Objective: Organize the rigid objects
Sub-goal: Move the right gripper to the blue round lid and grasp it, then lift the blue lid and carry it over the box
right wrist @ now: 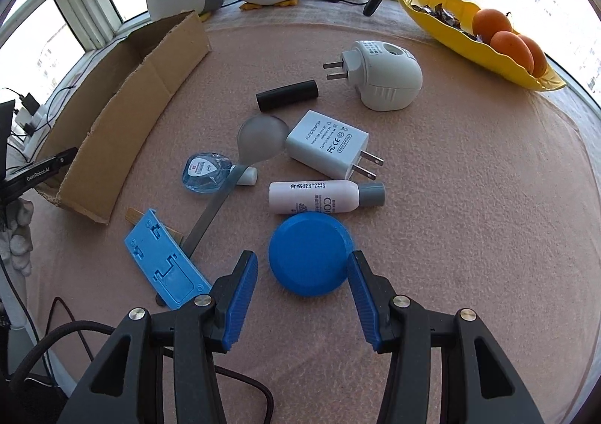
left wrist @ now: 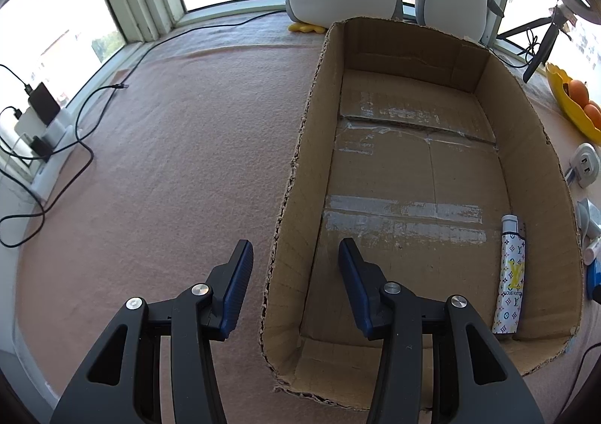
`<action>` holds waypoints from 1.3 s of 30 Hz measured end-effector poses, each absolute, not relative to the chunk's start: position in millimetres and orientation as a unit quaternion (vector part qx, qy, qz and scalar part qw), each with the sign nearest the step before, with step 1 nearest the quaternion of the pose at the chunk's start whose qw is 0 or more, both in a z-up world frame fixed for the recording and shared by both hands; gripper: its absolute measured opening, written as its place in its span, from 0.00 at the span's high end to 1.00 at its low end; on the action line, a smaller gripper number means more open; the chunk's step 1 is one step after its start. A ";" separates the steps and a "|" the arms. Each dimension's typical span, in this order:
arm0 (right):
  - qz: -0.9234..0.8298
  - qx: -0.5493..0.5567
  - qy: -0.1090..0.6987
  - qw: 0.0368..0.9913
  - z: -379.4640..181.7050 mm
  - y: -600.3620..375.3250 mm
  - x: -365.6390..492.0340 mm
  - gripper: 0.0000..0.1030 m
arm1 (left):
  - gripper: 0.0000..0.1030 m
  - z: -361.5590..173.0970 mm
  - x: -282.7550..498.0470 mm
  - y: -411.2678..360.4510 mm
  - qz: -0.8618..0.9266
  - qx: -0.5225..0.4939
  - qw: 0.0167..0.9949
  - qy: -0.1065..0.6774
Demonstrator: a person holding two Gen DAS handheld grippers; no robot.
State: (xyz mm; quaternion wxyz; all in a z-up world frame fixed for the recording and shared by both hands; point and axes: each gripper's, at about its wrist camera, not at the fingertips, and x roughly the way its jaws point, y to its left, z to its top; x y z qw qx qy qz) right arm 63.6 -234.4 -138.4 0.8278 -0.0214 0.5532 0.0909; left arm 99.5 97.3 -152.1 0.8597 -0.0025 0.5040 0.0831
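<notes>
Barely started: only a patterned lighter (left wrist: pixel 509 275) lies in the cardboard box (left wrist: pixel 300 168) at 4 o'clock, the clutter outside; left gripper (left wrist: pixel 295 259) spread empty, right gripper (right wrist: pixel 302 270) spread around blue disc (right wrist: pixel 311 254).

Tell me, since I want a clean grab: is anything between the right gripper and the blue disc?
Nothing visible. The right gripper is open, and the blue disc lies on bare cloth just ahead of it. The white bottle lies beyond the disc.

Spread right tongs (right wrist: pixel 302 258) flanking blue disc (right wrist: pixel 311 255)
</notes>
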 end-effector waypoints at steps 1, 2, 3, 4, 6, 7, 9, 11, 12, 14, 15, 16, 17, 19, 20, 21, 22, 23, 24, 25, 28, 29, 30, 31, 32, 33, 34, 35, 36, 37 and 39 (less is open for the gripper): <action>0.090 -0.024 0.553 0.828 -138.4 -233.4 64.6 0.56 | 0.55 -152.1 99.5 97.3 0.083 -0.002 0.860 0.504; 0.088 -0.026 0.554 0.827 -138.5 -232.7 65.8 0.56 | 0.55 -152.1 99.4 97.4 0.083 -0.002 0.860 0.504; 0.086 -0.029 0.555 0.827 -138.7 -232.1 66.3 0.56 | 0.55 -152.2 99.5 97.6 0.083 -0.002 0.860 0.504; 0.085 -0.033 0.555 0.827 -138.7 -231.7 66.0 0.56 | 0.55 -152.1 99.6 97.6 0.083 -0.003 0.860 0.504; 0.081 -0.041 0.555 0.827 -139.9 -230.3 66.8 0.56 | 0.55 -152.2 99.4 97.4 0.083 -0.002 0.860 0.504; 0.079 -0.043 0.556 0.826 -141.3 -230.2 67.5 0.56 | 0.55 -152.2 99.5 97.4 0.083 -0.003 0.860 0.504; 0.079 -0.040 0.560 0.824 -144.9 -231.1 69.9 0.55 | 0.55 -152.2 99.5 97.5 0.082 -0.003 0.860 0.504; 0.077 -0.042 0.563 0.822 -147.4 -230.9 71.2 0.55 | 0.55 -152.2 99.8 97.5 0.081 -0.004 0.860 0.504; 0.076 -0.045 0.563 0.822 -148.0 -230.0 71.4 0.55 | 0.55 -152.1 99.5 97.2 0.081 -0.005 0.860 0.504; 0.075 -0.050 0.564 0.821 -149.2 -228.6 72.5 0.55 | 0.55 -152.1 99.5 97.1 0.081 -0.004 0.860 0.504; 0.075 -0.050 0.565 0.820 -150.1 -228.2 73.6 0.55 | 0.55 -152.2 99.7 97.1 0.081 -0.004 0.860 0.504; 0.075 -0.051 0.566 0.820 -150.6 -227.9 74.3 0.55 | 0.55 -152.3 99.7 97.0 0.081 -0.004 0.860 0.504; 0.075 -0.051 0.566 0.820 -150.9 -227.4 75.4 0.55 | 0.55 -152.4 99.7 96.9 0.081 -0.005 0.860 0.504; 0.075 -0.056 0.568 0.818 -151.5 -226.4 76.0 0.55 | 0.55 -152.4 100.3 96.4 0.080 -0.005 0.860 0.504; 0.075 -0.060 0.569 0.816 -151.9 -225.4 76.1 0.55 | 0.55 -152.5 100.2 96.5 0.081 -0.005 0.860 0.503; 0.075 -0.063 0.570 0.816 -151.8 -223.6 75.1 0.55 | 0.55 -152.5 100.5 96.3 0.081 -0.005 0.860 0.503; 0.076 -0.067 0.570 0.815 -151.9 -222.5 74.3 0.55 | 0.55 -152.5 100.3 96.5 0.081 -0.005 0.860 0.503; 0.077 -0.069 0.570 0.815 -152.0 -220.8 73.7 0.55 | 0.55 -152.5 100.1 96.5 0.080 -0.006 0.860 0.503; 0.078 -0.071 0.570 0.815 -152.1 -219.8 73.4 0.55 | 0.55 -152.5 100.4 96.2 0.080 -0.006 0.860 0.503; 0.078 -0.072 0.570 0.815 -152.1 -219.3 72.7 0.55 | 0.55 -152.6 100.5 95.9 0.080 -0.006 0.861 0.503; 0.079 -0.069 0.570 0.815 -151.8 -219.4 70.4 0.55 | 0.55 -152.6 100.7 95.9 0.080 -0.006 0.861 0.503; 0.078 -0.066 0.570 0.815 -151.6 -220.1 69.7 0.55 | 0.55 -152.6 100.8 95.7 0.080 -0.006 0.861 0.503; 0.077 -0.062 0.569 0.816 -151.4 -221.0 69.2 0.55 | 0.55 -152.6 100.9 95.7 0.080 -0.006 0.861 0.503; 0.075 -0.059 0.569 0.817 -151.2 -222.2 68.7 0.55 | 0.55 -152.7 100.6 95.9 0.080 -0.006 0.861 0.503; 0.075 -0.057 0.568 0.818 -150.5 -223.5 66.1 0.55 | 0.55 -152.7 100.5 95.9 0.080 -0.006 0.861 0.503; 0.074 -0.055 0.568 0.818 -150.4 -224.4 65.3 0.55 | 0.55 -152.7 100.5 95.9 0.080 -0.006 0.861 0.503; 0.073 -0.053 0.568 0.818 -150.4 -225.4 64.6 0.55 | 0.55 -152.6 100.9 95.5 0.081 -0.006 0.861 0.503; 0.072 -0.050 0.568 0.818 -150.3 -226.5 63.8 0.55 | 0.55 -152.4 101.3 95.4 0.081 -0.006 0.861 0.503; 0.071 -0.048 0.568 0.819 -149.9 -227.7 63.0 0.55 | 0.55 -152.3 101.4 95.5 0.080 -0.006 0.861 0.503; 0.071 -0.045 0.567 0.819 -149.4 -228.7 62.0 0.55 | 0.55 -152.3 101.6 95.3 0.080 -0.006 0.861 0.503; 0.068 -0.041 0.566 0.821 -147.4 -230.6 60.5 0.55 | 0.55 -152.3 101.7 95.2 0.080 -0.006 0.861 0.503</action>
